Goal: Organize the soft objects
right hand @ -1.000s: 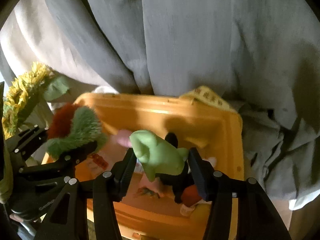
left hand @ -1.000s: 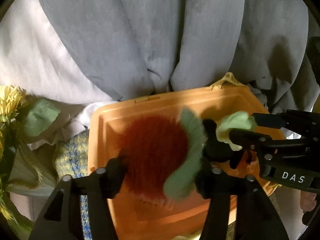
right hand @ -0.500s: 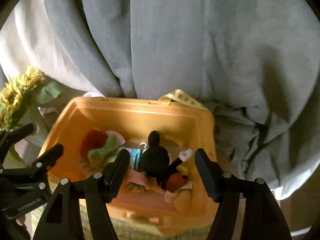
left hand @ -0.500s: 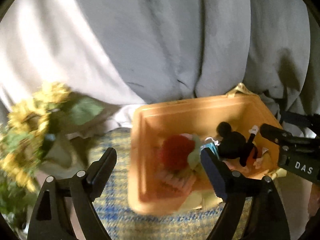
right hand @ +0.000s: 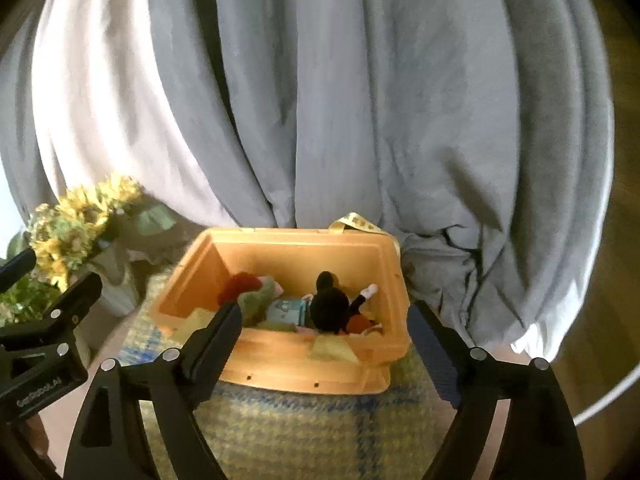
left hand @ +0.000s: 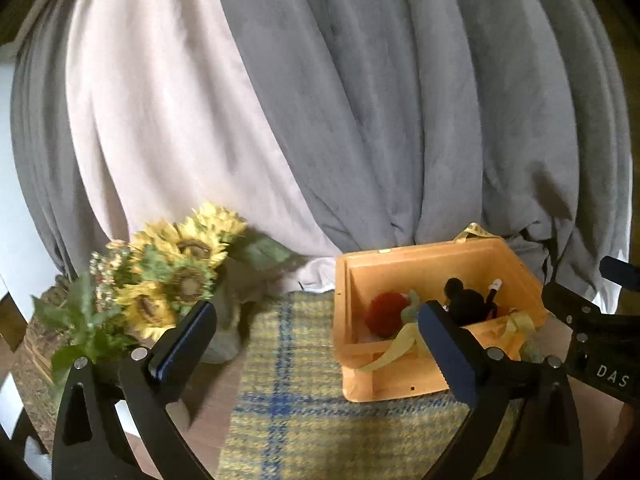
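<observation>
The orange bin (right hand: 280, 364) sits on the plaid mat (left hand: 304, 412) and serves as landmark. Inside it, at the left end, lies the red and green plush (right hand: 250, 294); at the right end lies the black mouse plush (right hand: 330, 310), 1 white-gloved arm raised toward the back wall. A pale blue item rests between the 2, and yellow-green cloth is draped over the near rim.

The left gripper (left hand: 316, 344) stands short of the bin and to its left, jaws wide apart, having just been opening, with nothing between them. The right gripper (right hand: 326, 350) stands in front of the near wall, jaws likewise apart and just opened, empty; its fingers frame the bin without touching it.

To the left of the bin stands a sunflower bouquet (left hand: 176, 276); behind it hang grey and white curtains (right hand: 320, 100).

Judgement: the depositing step appears complete, both toys being in the bin. No further loose soft object is visible on the mat. The next move calls for locating any remaining item outside these views, or tucking the overhanging cloth inside, which would need a light pinch at the rim.
</observation>
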The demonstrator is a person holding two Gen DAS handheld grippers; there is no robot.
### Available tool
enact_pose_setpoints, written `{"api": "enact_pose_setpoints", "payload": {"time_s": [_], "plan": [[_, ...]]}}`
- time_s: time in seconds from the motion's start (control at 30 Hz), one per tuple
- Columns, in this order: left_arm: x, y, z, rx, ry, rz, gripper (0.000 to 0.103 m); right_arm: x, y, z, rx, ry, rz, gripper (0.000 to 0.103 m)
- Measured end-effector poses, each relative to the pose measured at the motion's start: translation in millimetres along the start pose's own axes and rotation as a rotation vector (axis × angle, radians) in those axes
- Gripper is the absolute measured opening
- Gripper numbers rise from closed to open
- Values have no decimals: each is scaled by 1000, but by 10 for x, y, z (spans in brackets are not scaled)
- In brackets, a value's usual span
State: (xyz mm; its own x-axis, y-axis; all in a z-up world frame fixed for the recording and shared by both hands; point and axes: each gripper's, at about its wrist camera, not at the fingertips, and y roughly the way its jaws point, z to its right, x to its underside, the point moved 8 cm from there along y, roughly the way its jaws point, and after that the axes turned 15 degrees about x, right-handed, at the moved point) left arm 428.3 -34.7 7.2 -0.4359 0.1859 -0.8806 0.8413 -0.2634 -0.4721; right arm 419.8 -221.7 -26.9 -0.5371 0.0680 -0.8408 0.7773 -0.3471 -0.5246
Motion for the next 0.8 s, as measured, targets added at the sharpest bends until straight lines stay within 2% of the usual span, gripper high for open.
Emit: {"api": "enact_pose_setpoints", "payload": {"time_s": [0.3, 0.53, 0.8], "plan": [[221, -582, 37, 106, 34, 49, 103, 300, -734, 35, 72, 61, 85, 92], [376, -1084, 133, 136, 39, 86, 103, 494, -1252, 163, 115, 89, 123, 93], [621, -1650, 321, 163, 15, 100, 103, 772, -1789, 335, 103, 90, 147, 95]]}}
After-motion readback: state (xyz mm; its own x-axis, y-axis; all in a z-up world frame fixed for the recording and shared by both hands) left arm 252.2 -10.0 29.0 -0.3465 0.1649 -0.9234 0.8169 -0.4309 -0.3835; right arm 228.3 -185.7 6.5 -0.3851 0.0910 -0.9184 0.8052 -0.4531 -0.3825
